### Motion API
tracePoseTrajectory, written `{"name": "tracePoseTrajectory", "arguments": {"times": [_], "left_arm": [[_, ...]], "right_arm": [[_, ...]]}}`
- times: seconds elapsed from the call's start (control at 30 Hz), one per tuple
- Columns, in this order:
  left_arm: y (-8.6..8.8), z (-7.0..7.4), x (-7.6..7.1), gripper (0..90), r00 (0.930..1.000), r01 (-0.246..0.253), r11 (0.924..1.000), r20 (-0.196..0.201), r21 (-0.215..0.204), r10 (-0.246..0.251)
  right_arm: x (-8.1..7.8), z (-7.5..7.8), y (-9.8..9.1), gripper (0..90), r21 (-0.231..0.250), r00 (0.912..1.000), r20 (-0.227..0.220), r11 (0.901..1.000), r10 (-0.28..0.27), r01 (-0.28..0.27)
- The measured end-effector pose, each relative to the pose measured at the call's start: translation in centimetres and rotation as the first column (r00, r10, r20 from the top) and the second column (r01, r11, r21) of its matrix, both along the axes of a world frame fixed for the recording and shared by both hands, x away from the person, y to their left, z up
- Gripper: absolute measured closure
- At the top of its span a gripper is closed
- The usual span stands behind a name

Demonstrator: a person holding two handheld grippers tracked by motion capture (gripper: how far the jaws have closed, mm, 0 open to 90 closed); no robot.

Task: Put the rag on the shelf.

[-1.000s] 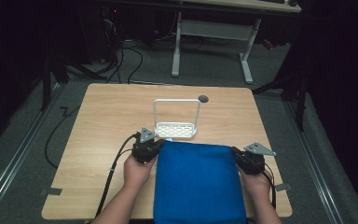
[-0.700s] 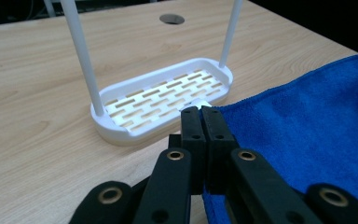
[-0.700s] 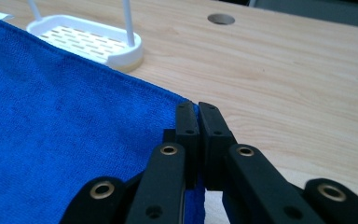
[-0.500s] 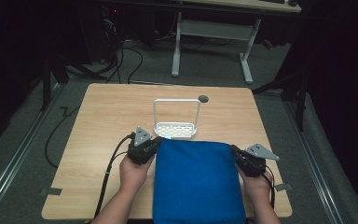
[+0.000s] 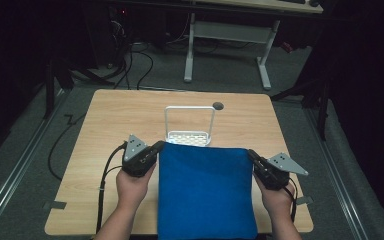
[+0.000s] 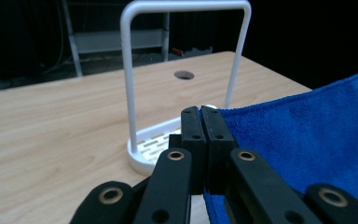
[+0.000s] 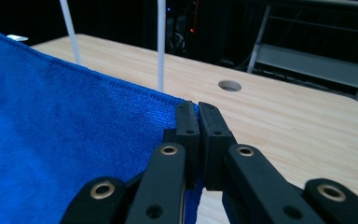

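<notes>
The blue towel (image 5: 207, 192) hangs stretched over the counter's (image 5: 115, 115) near half, its far edge just before the white rack (image 5: 189, 125). Left gripper (image 5: 156, 148) and right gripper (image 5: 250, 154) each pinch a top corner, jaws fully clamped. Uneven pulling could slip a corner free, or the hem could snag and topple the rack.

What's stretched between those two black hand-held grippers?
In the high view, a blue terry cloth spans from the left gripper to the right gripper; each holds a far corner in shut jaws.
</notes>
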State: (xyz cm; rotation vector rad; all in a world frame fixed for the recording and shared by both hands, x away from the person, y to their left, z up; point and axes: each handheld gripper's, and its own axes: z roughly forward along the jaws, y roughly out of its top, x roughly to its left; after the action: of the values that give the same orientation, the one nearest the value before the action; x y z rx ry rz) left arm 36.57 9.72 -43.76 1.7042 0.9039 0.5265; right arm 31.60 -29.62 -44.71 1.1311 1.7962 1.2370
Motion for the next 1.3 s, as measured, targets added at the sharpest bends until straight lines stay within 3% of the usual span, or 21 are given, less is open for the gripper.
{"name": "tracePoseTrajectory", "arguments": {"times": [0.17,0.53,0.87,1.3], "left_arm": [[1.0,1.4,-0.4,89.5,0.9986,-0.002,1.0000,0.052,-0.004,0.002],[3.1,4.7,-0.6,89.5,0.9898,-0.011,0.9995,0.142,-0.029,0.015],[4.2,7.1,-0.7,89.5,0.9823,-0.030,0.9985,0.183,-0.046,0.038],[4.8,10.2,-0.5,89.5,0.9686,-0.044,0.9979,0.243,-0.048,0.055]], "right_arm": [[-0.2,0.7,0.7,88.3,0.007,0.9997,0.024,0.9999,0.008,-0.008],[0.4,4.3,2.6,88.3,0.065,0.9898,0.143,0.9979,-0.005,-0.004],[0.6,6.8,3.9,88.3,0.059,0.9809,0.194,0.9981,0.006,-0.017],[0.4,10.0,4.5,88.3,0.074,0.9575,0.288,0.9966,0.014,-0.036]]}}
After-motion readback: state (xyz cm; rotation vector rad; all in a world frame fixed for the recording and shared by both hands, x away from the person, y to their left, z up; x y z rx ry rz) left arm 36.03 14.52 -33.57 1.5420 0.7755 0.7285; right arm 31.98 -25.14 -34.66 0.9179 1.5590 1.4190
